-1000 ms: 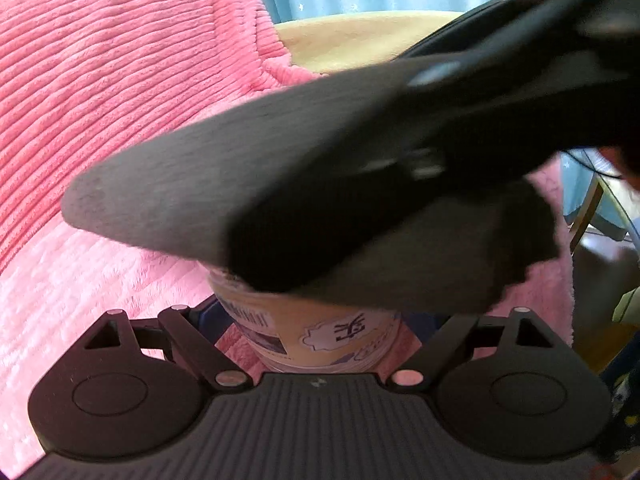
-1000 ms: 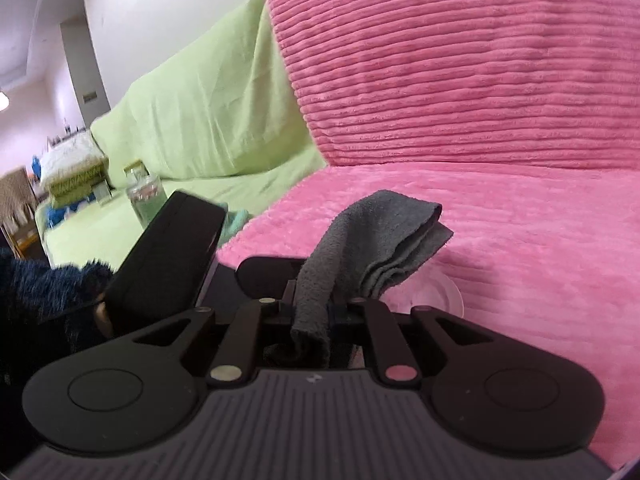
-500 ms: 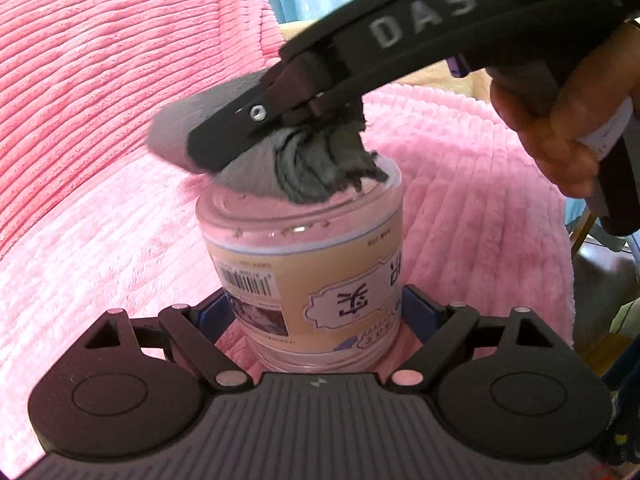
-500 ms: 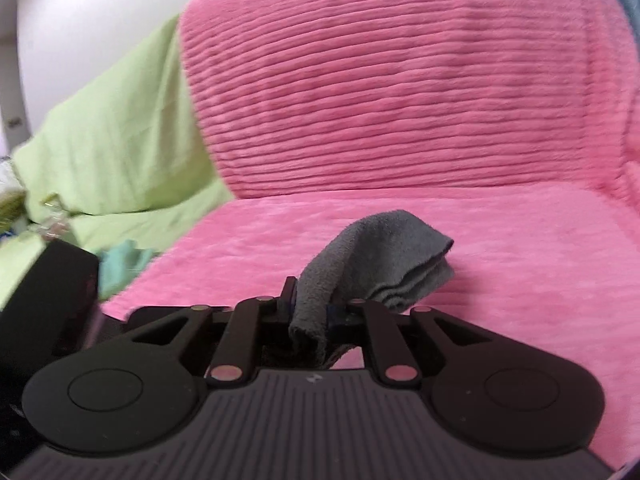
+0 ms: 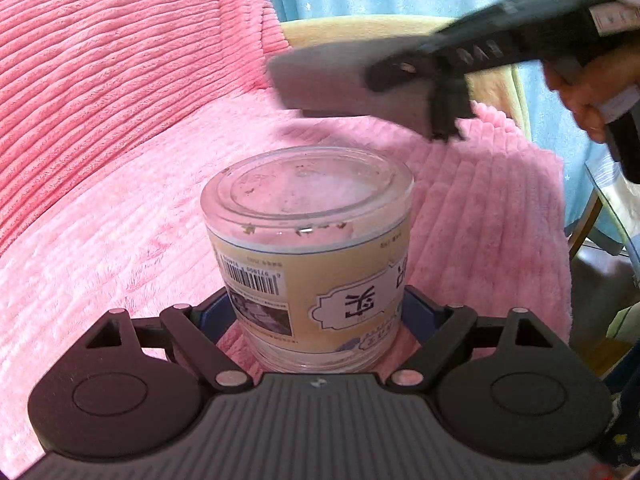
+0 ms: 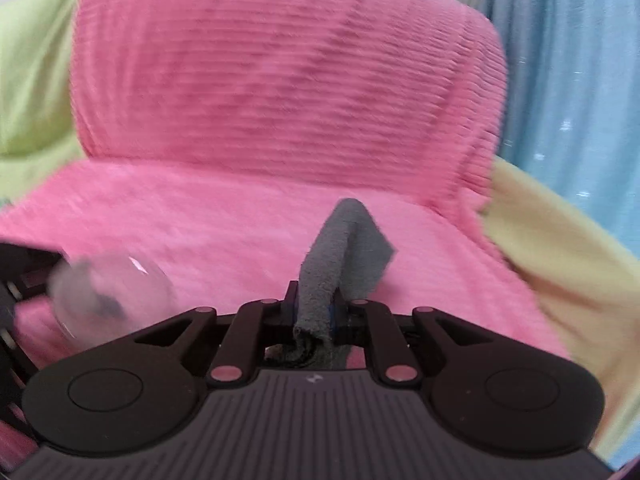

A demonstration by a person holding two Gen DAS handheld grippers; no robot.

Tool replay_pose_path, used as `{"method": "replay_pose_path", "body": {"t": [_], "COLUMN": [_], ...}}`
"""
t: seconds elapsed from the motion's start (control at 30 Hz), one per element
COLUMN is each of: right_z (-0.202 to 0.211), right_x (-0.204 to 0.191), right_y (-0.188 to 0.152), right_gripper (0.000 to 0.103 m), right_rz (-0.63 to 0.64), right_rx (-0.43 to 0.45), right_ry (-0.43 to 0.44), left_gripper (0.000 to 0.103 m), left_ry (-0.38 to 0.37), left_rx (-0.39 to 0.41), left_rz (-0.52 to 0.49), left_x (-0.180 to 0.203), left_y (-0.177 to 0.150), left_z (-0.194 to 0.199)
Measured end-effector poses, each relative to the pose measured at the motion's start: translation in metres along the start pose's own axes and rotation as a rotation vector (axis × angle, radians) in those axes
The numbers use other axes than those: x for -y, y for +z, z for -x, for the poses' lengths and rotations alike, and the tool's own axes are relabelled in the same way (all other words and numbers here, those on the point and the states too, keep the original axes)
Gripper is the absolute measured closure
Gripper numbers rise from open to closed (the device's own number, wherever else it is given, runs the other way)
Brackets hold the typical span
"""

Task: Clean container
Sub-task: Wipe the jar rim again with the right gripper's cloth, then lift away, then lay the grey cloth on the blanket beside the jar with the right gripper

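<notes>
Container (image 5: 308, 256): a clear plastic jar with a tan label, a barcode and some printed characters, standing upright and open at the top, low in the middle of the left wrist view. It sits between the two fingers of the left claw (image 5: 320, 312), which close against its lower sides and hold it. Small dark specks cling to the inside of its rim and to its cloudy inner wall. In the right wrist view the same jar shows only as a blurred clear shape (image 6: 108, 300) at the lower left edge.

Above and behind the jar, to the right, the right claw (image 5: 436, 92) hangs in the air, well clear of the rim and smeared by motion. Its fingers are pressed together on a grey cloth (image 6: 340, 264), which stands up from between them in a folded peak; from the left wrist view the cloth (image 5: 344, 80) is a flat grey blur ahead of that claw. A hand (image 5: 588, 96) grips the handle at the far right.

Under everything lies a pink ribbed blanket (image 5: 100, 160) spread over a sofa's seat and backrest. A green cover (image 6: 28, 92) lies further left, a yellow cover (image 6: 560, 260) to the right, and a blue curtain (image 6: 572, 80) hangs behind
</notes>
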State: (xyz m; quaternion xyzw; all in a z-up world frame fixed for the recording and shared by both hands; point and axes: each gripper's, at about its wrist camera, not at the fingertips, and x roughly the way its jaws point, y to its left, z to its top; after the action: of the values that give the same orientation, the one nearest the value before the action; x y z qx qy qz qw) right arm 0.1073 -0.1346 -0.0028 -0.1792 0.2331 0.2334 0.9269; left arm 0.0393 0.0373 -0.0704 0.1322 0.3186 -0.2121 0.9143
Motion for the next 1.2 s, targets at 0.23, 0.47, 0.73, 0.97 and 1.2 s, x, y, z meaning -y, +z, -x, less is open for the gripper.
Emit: {"method": "replay_pose_path", "body": {"t": [0.23, 0.47, 0.73, 0.97, 1.2], "right_z": [-0.031, -0.032, 0.047, 0.047, 0.040], "right_x": [-0.032, -0.037, -0.005, -0.006, 0.004], "right_y": [-0.031, -0.027, -0.023, -0.035, -0.036], "right_gripper": [0.093, 0.080, 0.079, 0.079, 0.079], "right_rz": [0.156, 0.098, -0.238, -0.332, -0.390], "right_rx": [-0.160, -0.210, 0.032, 0.015, 0.018], "right_ry": [-0.061, -0.078, -0.095, -0.023, -0.011], "left_gripper": [0.015, 0.012, 0.010, 0.027, 0.030], "left_ry": [0.013, -0.007, -0.013, 0.005, -0.010], "left_rx": [-0.025, -0.041, -0.043, -0.038, 0.057], "left_rz": [0.030, 0.088, 0.141, 0.170, 0.212], "left_x": [0.001, -0.005, -0.004, -0.007, -0.013], "left_y": [0.007, 0.006, -0.001, 0.003, 0.021], "left_z": [-0.004, -0.002, 0.015, 0.025, 0.042]}}
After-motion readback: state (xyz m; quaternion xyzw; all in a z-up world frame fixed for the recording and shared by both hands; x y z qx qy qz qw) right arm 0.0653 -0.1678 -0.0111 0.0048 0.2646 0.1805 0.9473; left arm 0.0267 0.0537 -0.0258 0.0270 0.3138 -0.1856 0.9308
